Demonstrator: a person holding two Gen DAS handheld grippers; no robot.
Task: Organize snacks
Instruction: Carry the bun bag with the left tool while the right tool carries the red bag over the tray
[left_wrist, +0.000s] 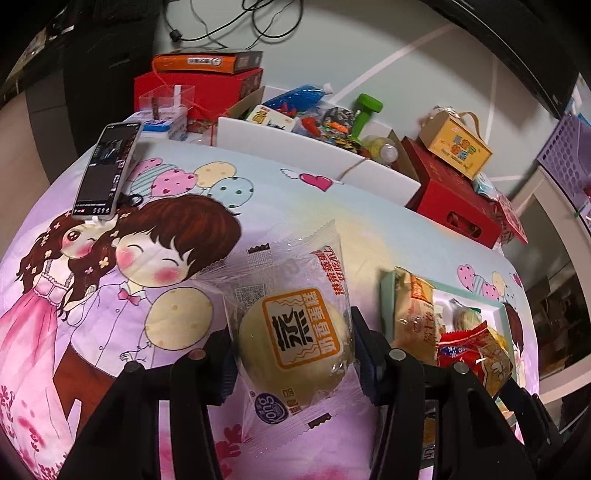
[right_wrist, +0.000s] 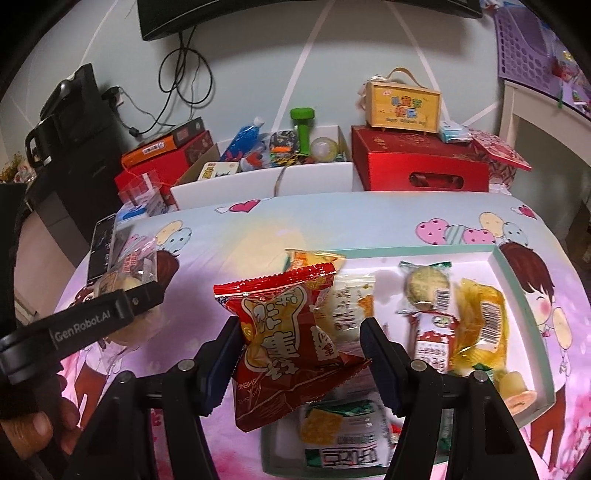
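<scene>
A cartoon-print sheet (right_wrist: 369, 221) covers the worktop, where a shallow mint-rimmed tray (right_wrist: 524, 295) serves as the collecting point for loose snacks, several already lying flat inside it, among them a yellow-wrapped sweet (right_wrist: 480, 325) and a round green-sealed biscuit (right_wrist: 424, 288). The right hand-held gripper (right_wrist: 299, 350) pinches a red snack packet (right_wrist: 288, 343) by its sides, fingers closed against the crinkled film, holding it just above the tray's near-left corner, apparently for a drop among the others. The left hand-held gripper (left_wrist: 291, 347) grips a clear-wrapped steamed cake (left_wrist: 295, 339) across its soft middle, raised over the sheet just left of the tray, seemingly next in line. A phone (left_wrist: 107, 170) stands propped at the far edge.
</scene>
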